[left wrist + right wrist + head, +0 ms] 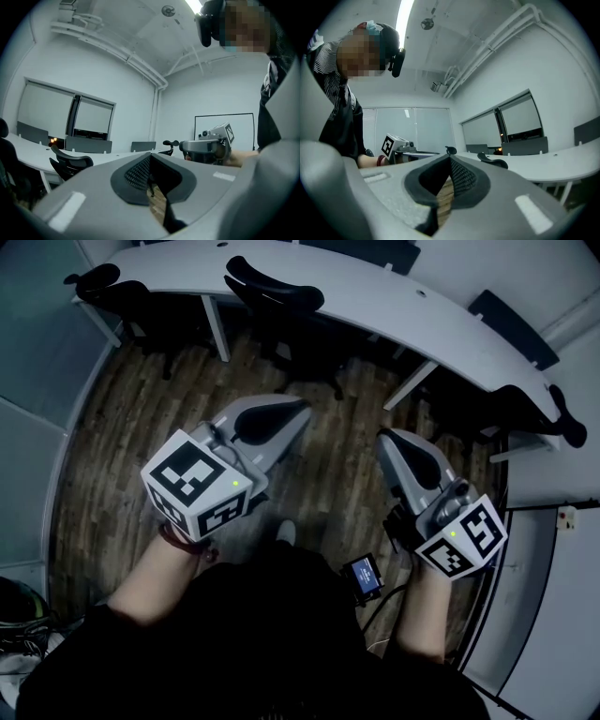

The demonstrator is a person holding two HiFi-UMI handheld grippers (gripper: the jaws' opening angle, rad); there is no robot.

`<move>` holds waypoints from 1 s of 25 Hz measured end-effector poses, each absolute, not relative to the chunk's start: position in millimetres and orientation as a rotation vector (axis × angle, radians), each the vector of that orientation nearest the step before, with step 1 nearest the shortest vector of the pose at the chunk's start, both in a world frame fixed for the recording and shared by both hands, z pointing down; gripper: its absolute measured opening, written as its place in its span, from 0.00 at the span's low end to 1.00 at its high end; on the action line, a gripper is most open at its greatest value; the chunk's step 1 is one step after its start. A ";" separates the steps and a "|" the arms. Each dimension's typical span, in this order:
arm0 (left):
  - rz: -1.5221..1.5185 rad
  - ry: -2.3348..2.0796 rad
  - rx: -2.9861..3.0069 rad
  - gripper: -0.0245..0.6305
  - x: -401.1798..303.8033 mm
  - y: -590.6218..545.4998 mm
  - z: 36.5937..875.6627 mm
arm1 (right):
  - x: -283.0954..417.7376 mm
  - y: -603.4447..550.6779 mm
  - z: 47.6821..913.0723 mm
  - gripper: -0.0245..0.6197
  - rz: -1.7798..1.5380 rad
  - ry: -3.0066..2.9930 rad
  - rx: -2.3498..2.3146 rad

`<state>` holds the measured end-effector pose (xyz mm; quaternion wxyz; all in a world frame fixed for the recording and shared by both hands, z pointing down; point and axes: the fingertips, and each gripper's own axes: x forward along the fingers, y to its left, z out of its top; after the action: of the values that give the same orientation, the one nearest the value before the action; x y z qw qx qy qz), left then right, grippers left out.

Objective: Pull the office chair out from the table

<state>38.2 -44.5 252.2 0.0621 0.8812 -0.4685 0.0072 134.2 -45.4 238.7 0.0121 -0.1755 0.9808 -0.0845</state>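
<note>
- Tongs: left gripper [296,414] and right gripper [388,441] both closed, empty, mid-frame.
- I'd open one, reach the office chair [274,292] at upper centre under the table [375,307], and clamp its backrest squarely.

We count 3 office chairs [274,294] at approx 11, 12 & 2 o'clock, 1 table [394,310], 2 grippers (left gripper [302,412], right gripper [386,439]), 2 dark panels [506,320].
</note>
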 end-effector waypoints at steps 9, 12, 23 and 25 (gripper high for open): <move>0.015 -1.425 2.619 0.05 35.1 -90.6 268.5 | 136.5 -97.8 252.1 0.04 -0.232 3.089 -0.548; 0.014 -1.450 2.591 0.05 23.9 -100.2 273.2 | 136.1 -112.8 255.7 0.04 -0.277 3.071 -0.543; -0.013 -1.421 2.608 0.05 -23.7 -152.7 281.1 | 72.2 -163.6 261.0 0.04 -0.243 3.131 -0.516; -0.030 -1.386 2.631 0.05 -34.8 -170.6 282.4 | 60.2 -179.6 260.5 0.04 -0.230 3.131 -0.551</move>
<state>-34.8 -170.6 282.4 0.0836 0.8816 -0.4643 -0.0100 60.2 -179.6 260.5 -0.0229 -0.1729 0.9820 -0.0723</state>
